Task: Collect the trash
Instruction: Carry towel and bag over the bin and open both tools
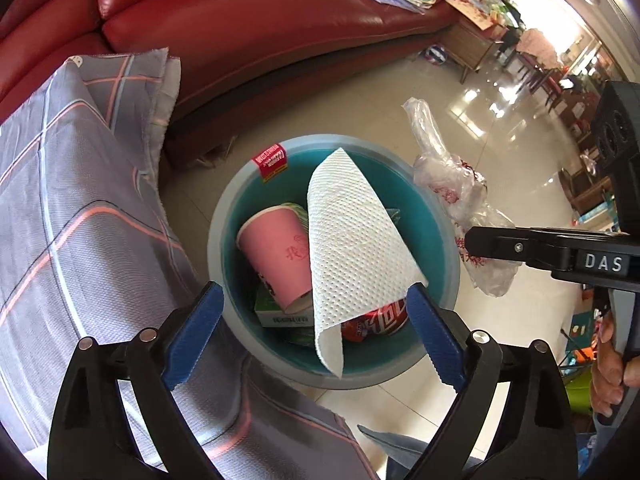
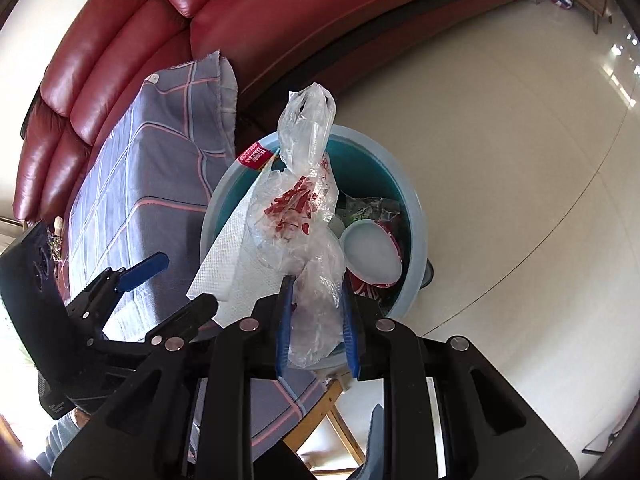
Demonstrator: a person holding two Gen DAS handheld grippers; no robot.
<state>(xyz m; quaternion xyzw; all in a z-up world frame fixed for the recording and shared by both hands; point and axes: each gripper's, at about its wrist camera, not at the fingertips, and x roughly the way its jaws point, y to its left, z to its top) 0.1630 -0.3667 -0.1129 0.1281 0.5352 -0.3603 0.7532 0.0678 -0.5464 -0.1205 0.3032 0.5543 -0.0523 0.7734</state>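
A teal trash bin with a grey rim (image 1: 216, 216) stands on the floor below both grippers. Inside lie a pink paper cup (image 1: 276, 256), a red can (image 1: 376, 322) and a green box (image 1: 280, 314). A white paper towel (image 1: 348, 248) hangs over the bin's opening, one corner against the right blue pad of my left gripper (image 1: 314, 320), whose jaws stand wide open. My right gripper (image 2: 316, 292) is shut on a clear plastic bag with red print (image 2: 304, 216), held above the bin's rim (image 2: 416, 216). The paper towel (image 2: 228, 264) shows beside the bag, next to the left gripper (image 2: 172, 284).
A grey checked cloth (image 1: 80, 220) covers a surface to the left of the bin. A red leather sofa (image 1: 248, 32) curves behind it. Glossy tile floor (image 2: 520, 160) spreads to the right. A person's hand (image 1: 612, 368) grips the right tool's handle. Wooden legs (image 2: 320, 412) show below.
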